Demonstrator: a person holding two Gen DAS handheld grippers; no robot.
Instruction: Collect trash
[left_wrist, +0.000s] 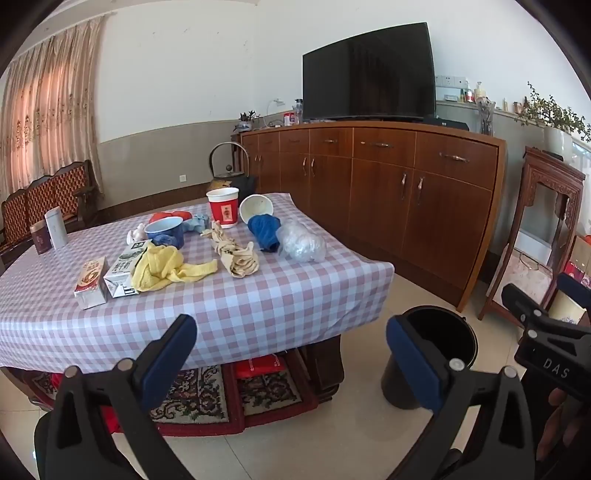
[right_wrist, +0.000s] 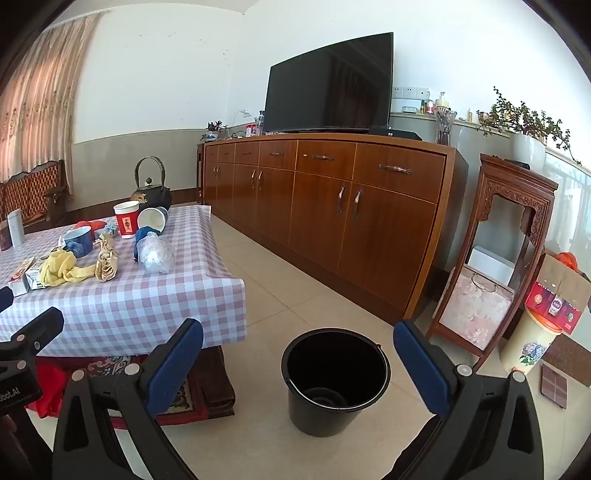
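A checkered table (left_wrist: 258, 295) holds clutter: a crumpled clear plastic bag (left_wrist: 301, 242), a red paper cup (left_wrist: 223, 206), a tipped white cup (left_wrist: 255, 208), two cartons (left_wrist: 107, 277), yellow (left_wrist: 162, 266), beige (left_wrist: 236, 251) and blue (left_wrist: 264, 229) cloths, and a blue bowl (left_wrist: 166, 230). A black bucket (right_wrist: 334, 380) stands on the floor right of the table. My left gripper (left_wrist: 291, 354) is open and empty before the table's near edge. My right gripper (right_wrist: 297, 363) is open and empty above the bucket.
A long wooden sideboard (right_wrist: 332, 206) with a TV (right_wrist: 328, 81) lines the far wall. A carved wooden stand (right_wrist: 491, 266), a flowered bin (right_wrist: 532, 343) and a cardboard box (right_wrist: 557, 291) stand at the right. A kettle (left_wrist: 231, 170) sits behind the table. A red rug (left_wrist: 207, 398) lies under it.
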